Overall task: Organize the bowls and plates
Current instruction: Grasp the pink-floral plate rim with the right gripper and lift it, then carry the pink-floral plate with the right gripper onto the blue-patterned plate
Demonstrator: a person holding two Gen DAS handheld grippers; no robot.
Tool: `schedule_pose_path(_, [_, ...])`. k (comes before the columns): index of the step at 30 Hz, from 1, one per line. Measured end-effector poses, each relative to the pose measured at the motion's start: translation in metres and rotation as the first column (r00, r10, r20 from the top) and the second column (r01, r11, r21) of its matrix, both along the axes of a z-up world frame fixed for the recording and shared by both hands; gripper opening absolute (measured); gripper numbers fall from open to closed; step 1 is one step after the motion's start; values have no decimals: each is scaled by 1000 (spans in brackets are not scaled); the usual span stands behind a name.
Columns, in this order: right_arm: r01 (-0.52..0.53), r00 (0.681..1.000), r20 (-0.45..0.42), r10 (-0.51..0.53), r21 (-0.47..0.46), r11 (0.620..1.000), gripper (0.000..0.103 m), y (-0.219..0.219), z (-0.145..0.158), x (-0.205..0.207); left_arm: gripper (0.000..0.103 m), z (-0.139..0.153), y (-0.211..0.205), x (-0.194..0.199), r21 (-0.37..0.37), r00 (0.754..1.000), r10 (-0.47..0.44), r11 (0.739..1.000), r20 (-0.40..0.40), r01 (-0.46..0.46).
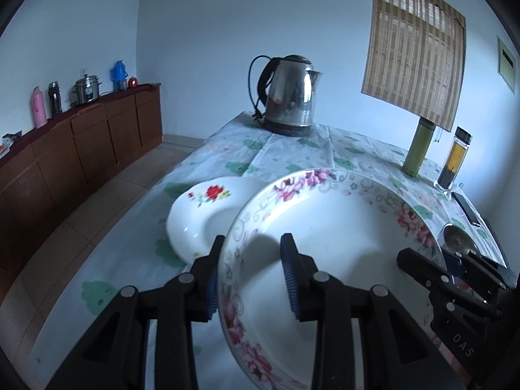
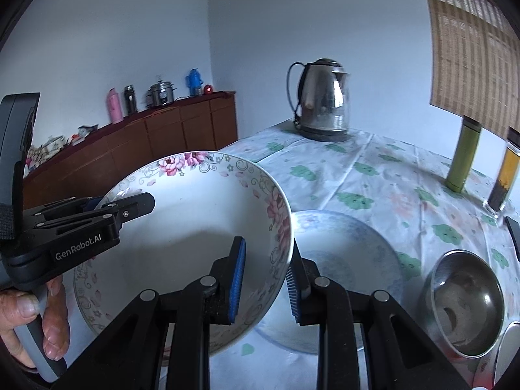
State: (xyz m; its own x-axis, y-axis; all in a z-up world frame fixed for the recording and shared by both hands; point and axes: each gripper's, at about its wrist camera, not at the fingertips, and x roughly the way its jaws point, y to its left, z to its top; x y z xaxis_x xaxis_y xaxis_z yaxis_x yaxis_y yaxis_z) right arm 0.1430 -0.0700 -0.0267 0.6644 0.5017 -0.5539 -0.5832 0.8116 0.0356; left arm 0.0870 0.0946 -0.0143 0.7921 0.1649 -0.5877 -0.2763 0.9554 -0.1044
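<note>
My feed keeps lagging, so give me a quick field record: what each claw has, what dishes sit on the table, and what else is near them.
left claw: fingers straddle the near-left rim of the pink-flower bowl
right claw: fingers straddle the same bowl's right rim
grip: gaps show at the pads; clamping unclear
bowl pose: tilted, seemingly lifted
red-flower plate: on tablecloth, left of bowl
blue-rimmed plate: under bowl's right edge
steel bowl: right of that plate
kettle: far table end

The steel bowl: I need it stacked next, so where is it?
In the right wrist view the steel bowl sits on the tablecloth at the lower right, just right of the blue-patterned plate, nearer than the green flask.
</note>
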Motion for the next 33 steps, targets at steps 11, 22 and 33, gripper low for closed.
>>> schedule_pose_path(11, [98, 995, 12, -99, 27, 995, 26, -19, 2, 17, 32, 5, -16, 26, 5, 997, -41, 999, 61, 41])
schedule_pose_path(22, [164, 986, 4, -165, 47, 985, 26, -29, -1, 29, 32, 8, -27, 46, 6, 995, -76, 997, 66, 76])
schedule_pose_path(33, [221, 975, -9, -220, 47, 974, 26, -40, -4, 38, 32, 13, -40, 65, 14, 993, -110, 994, 31, 109])
